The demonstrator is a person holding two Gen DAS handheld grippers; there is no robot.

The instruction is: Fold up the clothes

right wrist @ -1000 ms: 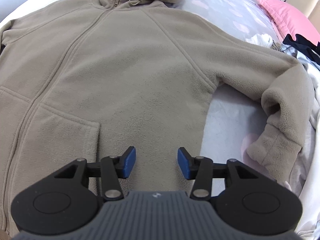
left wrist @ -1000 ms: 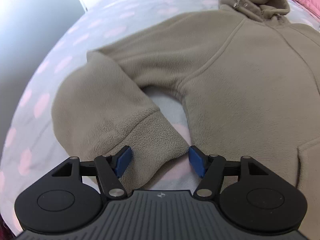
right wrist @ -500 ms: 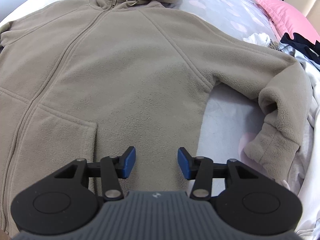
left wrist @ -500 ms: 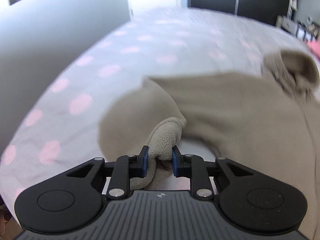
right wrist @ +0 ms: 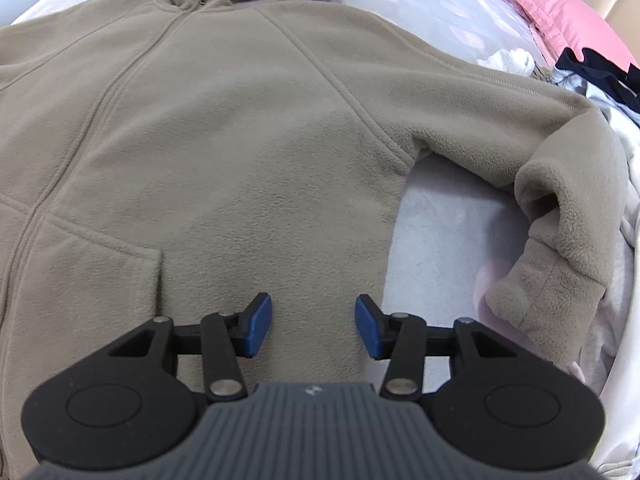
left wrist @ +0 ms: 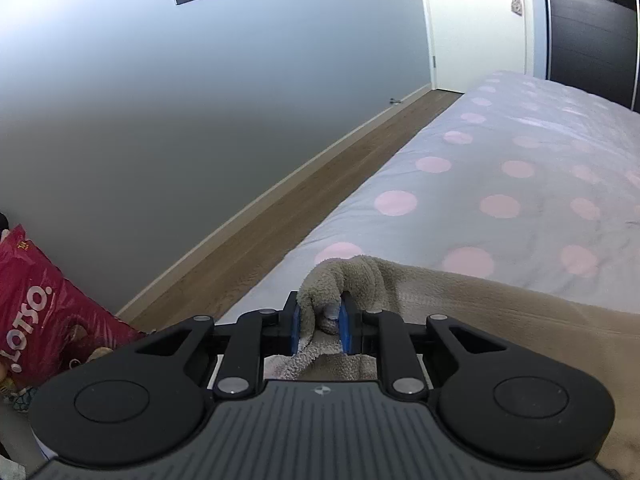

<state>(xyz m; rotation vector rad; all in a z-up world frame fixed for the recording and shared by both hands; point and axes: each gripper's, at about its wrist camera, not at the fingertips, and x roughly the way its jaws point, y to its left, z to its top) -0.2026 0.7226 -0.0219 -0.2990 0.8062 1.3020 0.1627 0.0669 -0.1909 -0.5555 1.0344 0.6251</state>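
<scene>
A beige fleece zip jacket (right wrist: 240, 140) lies front-up on the bed, hood at the top. My left gripper (left wrist: 320, 326) has its blue pads pressed on the bunched sleeve cuff (left wrist: 340, 276); its jaws are still closing on it. The cuff is lifted, and the sleeve (left wrist: 500, 312) trails off to the right over the bedspread. My right gripper (right wrist: 313, 326) is open just above the jacket's lower front, beside the pocket seam (right wrist: 158, 264), with nothing between its pads. The other sleeve (right wrist: 560, 200) lies bent at the right, cuff toward me.
The bedspread (left wrist: 500, 160) is pale with pink dots; its left edge drops to a strip of wood floor (left wrist: 300, 200) along a grey wall. A red printed bag (left wrist: 40, 320) sits low left. A pink pillow (right wrist: 560, 12), dark garment (right wrist: 600, 68) and white cloth (right wrist: 512, 60) lie at the right.
My left gripper shut on the sleeve cuff, then lifted it and swung left toward the bed's edge, rolling as it went. The right gripper stayed put and open.
</scene>
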